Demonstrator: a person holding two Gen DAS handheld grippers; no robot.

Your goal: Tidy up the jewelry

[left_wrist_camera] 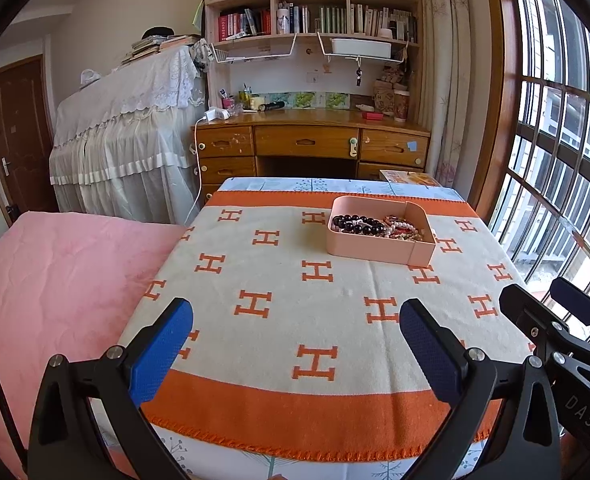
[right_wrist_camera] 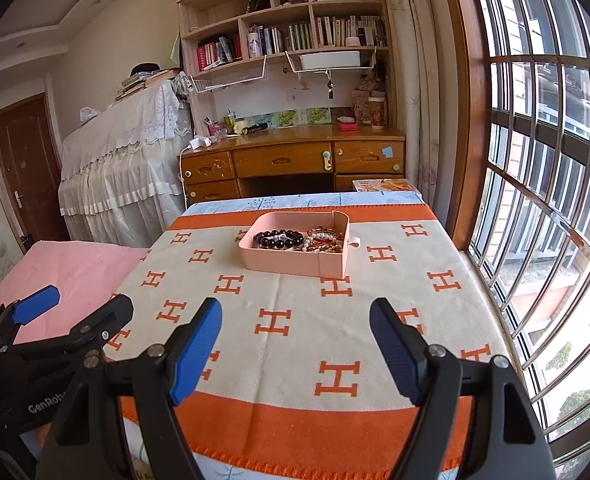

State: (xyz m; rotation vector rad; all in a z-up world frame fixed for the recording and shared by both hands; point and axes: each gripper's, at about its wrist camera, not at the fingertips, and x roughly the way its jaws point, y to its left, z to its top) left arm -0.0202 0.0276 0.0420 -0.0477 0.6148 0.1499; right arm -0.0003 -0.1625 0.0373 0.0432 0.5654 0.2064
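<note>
A pink tray [left_wrist_camera: 379, 250] sits on the far part of a table covered with an orange and cream H-pattern cloth [left_wrist_camera: 279, 280]. In it lie a black bead bracelet [left_wrist_camera: 357, 224] and a heap of pearl and red-brown bead bracelets [left_wrist_camera: 405, 230]. The tray also shows in the right wrist view [right_wrist_camera: 291, 262], with the black bracelet [right_wrist_camera: 279, 240] and the bead heap [right_wrist_camera: 325, 240]. My left gripper [left_wrist_camera: 295, 316] is open and empty over the near table edge. My right gripper [right_wrist_camera: 295, 318] is open and empty beside it, well short of the tray.
A pink bed cover [left_wrist_camera: 55, 264] lies left of the table. A barred window [right_wrist_camera: 543, 200] runs along the right. Behind the table stand a wooden desk [left_wrist_camera: 311, 140] with a bookshelf above and a lace-covered piano [left_wrist_camera: 131, 128]. A book [left_wrist_camera: 411, 178] lies beyond the table's far right corner.
</note>
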